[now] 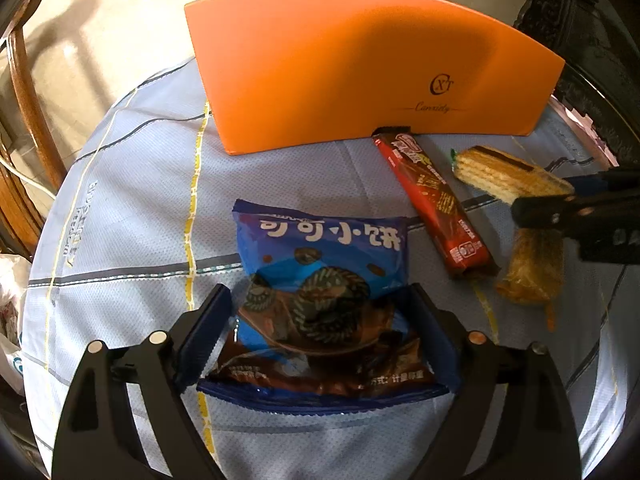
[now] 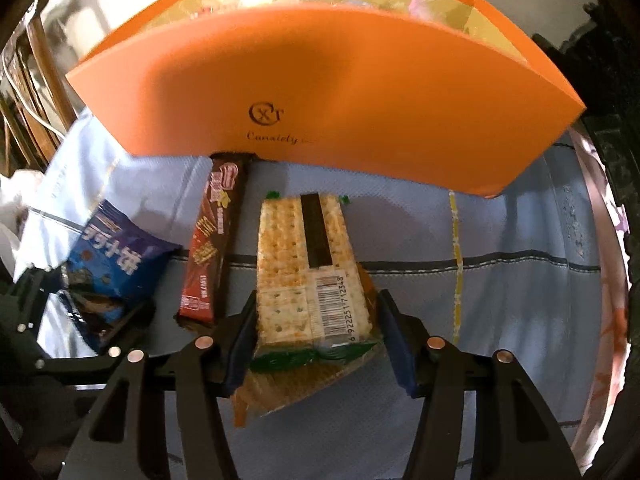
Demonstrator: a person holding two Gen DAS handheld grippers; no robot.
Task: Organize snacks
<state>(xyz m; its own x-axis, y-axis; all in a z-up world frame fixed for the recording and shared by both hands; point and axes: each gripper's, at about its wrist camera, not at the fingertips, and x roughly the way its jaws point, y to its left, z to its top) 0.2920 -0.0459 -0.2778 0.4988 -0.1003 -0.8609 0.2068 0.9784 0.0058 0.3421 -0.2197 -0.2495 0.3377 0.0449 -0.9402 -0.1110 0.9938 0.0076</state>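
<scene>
Seen first through the left wrist camera, the left gripper (image 1: 320,320) is held wide apart over the near end of the blue cookie bag (image 1: 320,276), whose long axis runs from the jaws away toward the orange box (image 1: 360,68) at the far edge of the cloth-covered table (image 1: 132,200). The bag is bracketed by both fingers, yet whether the pads press it cannot be told; it seems merely straddled. To the bag's right the red wafer bar (image 1: 434,208) is laid with its far end tucked against the foot of the box, and beyond it, toward the table's right edge, the cracker pack (image 1: 500,174) is met by the right gripper (image 1: 532,202). A second, browner packet (image 1: 532,270) is seen below those fingers. Through the right wrist camera, the cracker pack (image 2: 308,280) is found directly between the fingers of the right gripper (image 2: 316,336), its long axis again pointed straight ahead at the box (image 2: 340,120). The jaws are narrowed to about half; the left pad is laid on the pack's flank, while a slight gap seems left at the right pad, so a firm hold cannot be confirmed. The bar (image 2: 212,248) is set just left, the bag (image 2: 108,268) further left. The pack is judged nearer the box, so a short forward carry is called for.
</scene>
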